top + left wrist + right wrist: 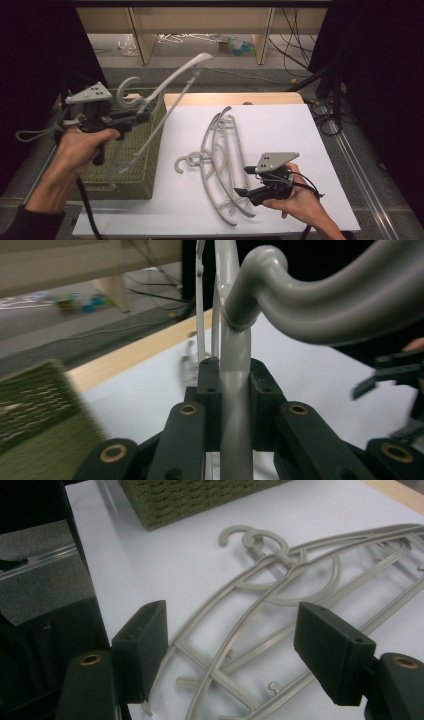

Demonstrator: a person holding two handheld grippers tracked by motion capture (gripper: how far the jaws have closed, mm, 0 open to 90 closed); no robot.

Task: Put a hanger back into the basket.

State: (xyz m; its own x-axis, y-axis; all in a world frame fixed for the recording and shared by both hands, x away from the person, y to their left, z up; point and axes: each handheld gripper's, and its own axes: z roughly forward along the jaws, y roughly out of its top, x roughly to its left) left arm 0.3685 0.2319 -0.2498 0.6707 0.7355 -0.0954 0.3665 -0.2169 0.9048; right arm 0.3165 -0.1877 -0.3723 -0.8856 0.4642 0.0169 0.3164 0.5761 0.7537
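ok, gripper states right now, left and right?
Left gripper: shut on a grey hanger, held up over the green basket.
Right gripper: open, holding nothing, fingers either side of the hangers on the table.

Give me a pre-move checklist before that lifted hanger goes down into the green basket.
1. Left hand-held gripper shut on the lifted hanger: ok.
2. Lifted hanger above the green basket: ok, it hangs tilted over it.
3. Room inside the basket: cannot tell.
4. Right hand-held gripper open, clear of the basket: ok.
5. Hangers on the table lying apart for a single pick: not ok, they overlap in a stack.
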